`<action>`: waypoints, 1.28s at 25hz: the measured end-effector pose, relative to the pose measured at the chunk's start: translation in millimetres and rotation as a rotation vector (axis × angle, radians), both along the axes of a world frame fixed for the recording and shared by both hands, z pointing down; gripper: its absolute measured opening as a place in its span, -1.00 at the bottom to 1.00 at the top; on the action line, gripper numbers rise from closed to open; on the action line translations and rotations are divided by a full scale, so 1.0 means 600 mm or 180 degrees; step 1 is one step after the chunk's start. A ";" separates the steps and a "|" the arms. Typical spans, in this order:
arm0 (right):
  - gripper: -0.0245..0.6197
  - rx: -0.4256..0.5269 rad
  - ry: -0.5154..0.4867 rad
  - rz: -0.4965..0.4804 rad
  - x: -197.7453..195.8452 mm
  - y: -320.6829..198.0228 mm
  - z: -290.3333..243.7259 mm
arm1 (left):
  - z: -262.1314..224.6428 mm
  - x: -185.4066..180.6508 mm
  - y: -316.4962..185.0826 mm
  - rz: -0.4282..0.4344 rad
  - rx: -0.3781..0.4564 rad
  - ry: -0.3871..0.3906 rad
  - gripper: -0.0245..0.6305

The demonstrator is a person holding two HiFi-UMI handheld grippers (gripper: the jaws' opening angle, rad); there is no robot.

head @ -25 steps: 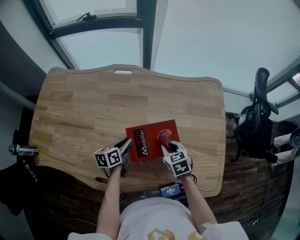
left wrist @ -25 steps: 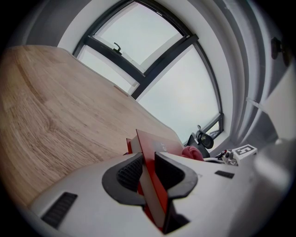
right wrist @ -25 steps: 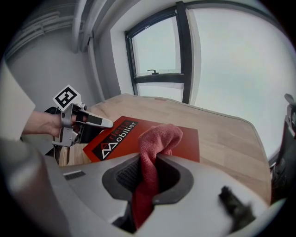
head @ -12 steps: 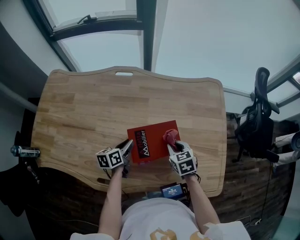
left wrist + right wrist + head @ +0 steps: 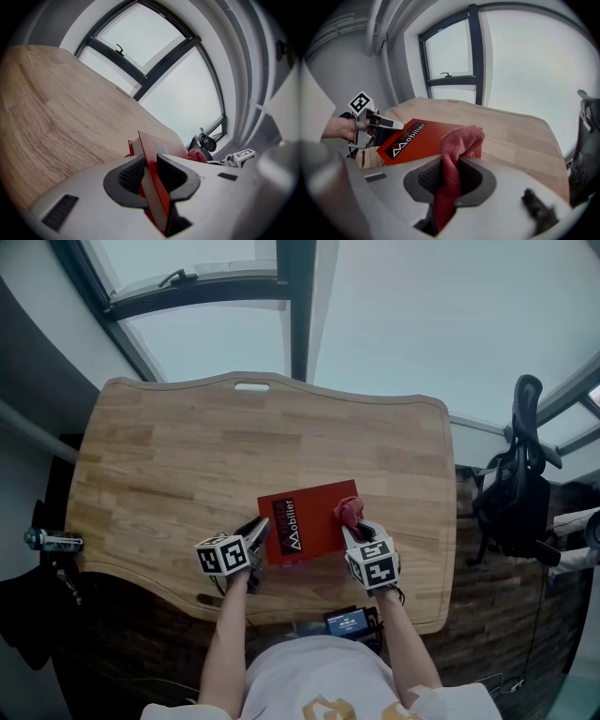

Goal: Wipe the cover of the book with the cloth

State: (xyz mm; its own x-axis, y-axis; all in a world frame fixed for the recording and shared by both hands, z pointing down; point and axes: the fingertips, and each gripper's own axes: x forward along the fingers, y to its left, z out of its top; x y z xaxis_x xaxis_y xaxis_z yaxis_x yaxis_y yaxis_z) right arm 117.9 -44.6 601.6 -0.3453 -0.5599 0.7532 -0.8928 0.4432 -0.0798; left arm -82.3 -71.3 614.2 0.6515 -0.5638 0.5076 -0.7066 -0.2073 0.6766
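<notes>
A red book (image 5: 305, 524) with a black and white title strip lies near the front edge of the wooden table (image 5: 178, 465). My left gripper (image 5: 256, 538) is shut on the book's left edge; in the left gripper view the red cover (image 5: 151, 159) stands clamped between both pads of the left gripper (image 5: 151, 177). My right gripper (image 5: 353, 529) is shut on a red cloth (image 5: 348, 510), which rests on the right part of the cover. In the right gripper view the cloth (image 5: 458, 140) bunches out of the right gripper (image 5: 448, 180) over the book (image 5: 417, 140).
A black office chair (image 5: 514, 493) stands off the table's right side. A small device with a lit screen (image 5: 346, 621) sits below the table's front edge. A small object (image 5: 49, 541) juts out at the left edge. The far table half is bare wood with a handle cutout (image 5: 251, 386).
My right gripper has slid the cloth a little to the right across the cover, toward the book's right edge. The left gripper has kept its hold on the book.
</notes>
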 end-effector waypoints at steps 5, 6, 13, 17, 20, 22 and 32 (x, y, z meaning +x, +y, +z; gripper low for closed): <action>-0.71 0.0004 0.0058 0.0056 -0.003 -0.002 0.001 | 0.001 -0.001 -0.001 -0.0023 0.0000 0.0010 -0.65; -0.71 -0.0006 0.0055 0.0069 -0.003 -0.002 0.001 | 0.001 -0.001 -0.001 -0.0035 -0.0008 0.0019 -0.65; -0.71 -0.0096 -0.0099 0.0212 -0.007 0.000 0.003 | 0.001 -0.001 0.000 -0.0075 -0.0012 0.0075 -0.65; -0.70 -0.0149 -0.0150 0.0198 -0.017 0.001 0.003 | 0.002 -0.003 -0.001 -0.0090 -0.0014 0.0074 -0.65; -0.70 -0.0158 -0.0159 0.0123 -0.032 0.005 0.002 | 0.000 -0.002 -0.002 -0.0086 -0.0021 0.0091 -0.65; -0.70 -0.0156 -0.0159 0.0065 -0.043 0.007 0.002 | 0.001 -0.001 -0.004 -0.0083 -0.0026 0.0117 -0.65; -0.70 -0.0180 -0.0213 -0.0207 -0.095 0.019 0.002 | 0.003 -0.002 -0.003 -0.0100 -0.0041 0.0146 -0.65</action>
State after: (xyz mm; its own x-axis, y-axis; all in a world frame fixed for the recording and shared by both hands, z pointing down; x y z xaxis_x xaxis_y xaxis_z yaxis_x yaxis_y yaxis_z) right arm 60.6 -33.1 603.0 -0.4302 -0.4919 0.7570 -0.8541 0.4933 -0.1649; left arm -83.5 -72.9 616.0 0.6563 -0.5781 0.4849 -0.6808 -0.1765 0.7109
